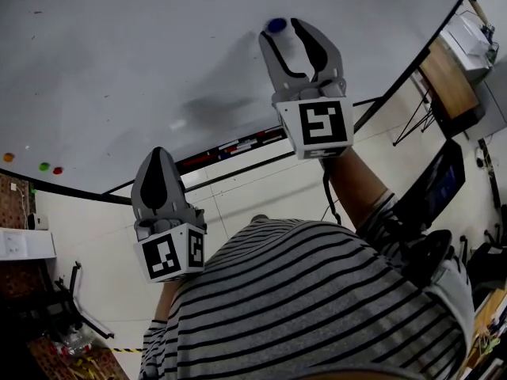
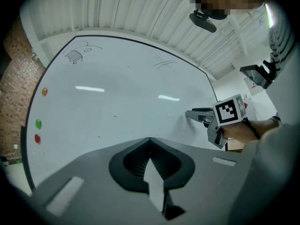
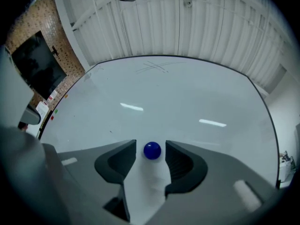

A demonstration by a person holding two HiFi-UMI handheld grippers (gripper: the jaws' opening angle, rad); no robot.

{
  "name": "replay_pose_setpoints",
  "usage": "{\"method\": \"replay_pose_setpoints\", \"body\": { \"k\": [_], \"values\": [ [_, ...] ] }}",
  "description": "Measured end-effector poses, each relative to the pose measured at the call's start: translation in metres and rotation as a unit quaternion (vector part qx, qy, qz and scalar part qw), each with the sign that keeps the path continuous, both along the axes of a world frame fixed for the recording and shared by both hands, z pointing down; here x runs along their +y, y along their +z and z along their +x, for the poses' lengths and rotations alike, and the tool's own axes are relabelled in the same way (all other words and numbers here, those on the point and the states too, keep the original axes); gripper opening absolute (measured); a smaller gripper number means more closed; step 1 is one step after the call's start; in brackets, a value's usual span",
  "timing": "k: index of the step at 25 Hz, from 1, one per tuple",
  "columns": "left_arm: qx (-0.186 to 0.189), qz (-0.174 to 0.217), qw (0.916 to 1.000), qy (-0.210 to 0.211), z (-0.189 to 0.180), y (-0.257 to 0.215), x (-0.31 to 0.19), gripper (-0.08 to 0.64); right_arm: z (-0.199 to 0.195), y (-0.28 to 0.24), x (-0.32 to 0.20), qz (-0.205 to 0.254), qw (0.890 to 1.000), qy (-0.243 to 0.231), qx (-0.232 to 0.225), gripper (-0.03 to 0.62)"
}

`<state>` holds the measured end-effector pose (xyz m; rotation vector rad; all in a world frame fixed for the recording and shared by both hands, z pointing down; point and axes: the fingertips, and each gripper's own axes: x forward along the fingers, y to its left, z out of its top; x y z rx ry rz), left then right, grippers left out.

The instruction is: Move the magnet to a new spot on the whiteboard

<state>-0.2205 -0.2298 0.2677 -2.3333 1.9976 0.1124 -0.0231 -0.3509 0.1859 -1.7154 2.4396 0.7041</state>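
A round blue magnet (image 3: 152, 151) sticks to the whiteboard (image 3: 178, 97). It sits between the tips of my right gripper (image 3: 151, 145), with a small gap to each pad, so the gripper is open and touches nothing. In the head view the magnet (image 1: 276, 25) lies just off the tip of the right gripper (image 1: 285, 28), high on the board (image 1: 119, 54). My left gripper (image 1: 156, 157) hangs lower and to the left, in front of the board's bottom edge, shut and empty. Its own view shows its jaws (image 2: 150, 140) pressed together, pointing at the board.
Orange (image 1: 8, 157), green (image 1: 43, 166) and red (image 1: 57, 170) magnets sit at the board's far left. Markers lie in the tray (image 1: 238, 145) under the board. A desk (image 1: 447, 81) and a dark screen (image 1: 432, 188) stand to the right. A person's striped shirt (image 1: 317, 307) fills the foreground.
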Motion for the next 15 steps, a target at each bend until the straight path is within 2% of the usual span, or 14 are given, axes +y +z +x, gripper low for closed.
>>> {"method": "replay_pose_setpoints", "body": {
  "k": [6,7,10,12,15],
  "values": [
    [-0.005,-0.001,1.0,0.0,0.036,0.001,0.037,0.015,0.009,-0.001,0.071,-0.003,0.998,-0.063,-0.021,0.177],
    [-0.006,-0.001,1.0,0.001,0.046,0.002,0.047,0.015,0.014,0.001,0.085,-0.006,0.997,-0.074,-0.026,0.155],
    [-0.01,-0.001,0.9999,0.003,0.076,0.004,0.081,0.015,0.033,0.009,0.132,-0.02,0.994,-0.1,-0.047,0.033],
    [-0.012,-0.004,0.9999,0.002,0.095,0.007,0.106,0.015,0.05,0.014,0.162,-0.036,0.991,-0.111,-0.064,0.001],
    [-0.008,-0.022,0.9997,-0.008,0.122,0.015,0.143,0.015,0.074,0.024,0.204,-0.064,0.987,-0.128,-0.074,0.0]
  ]
}}
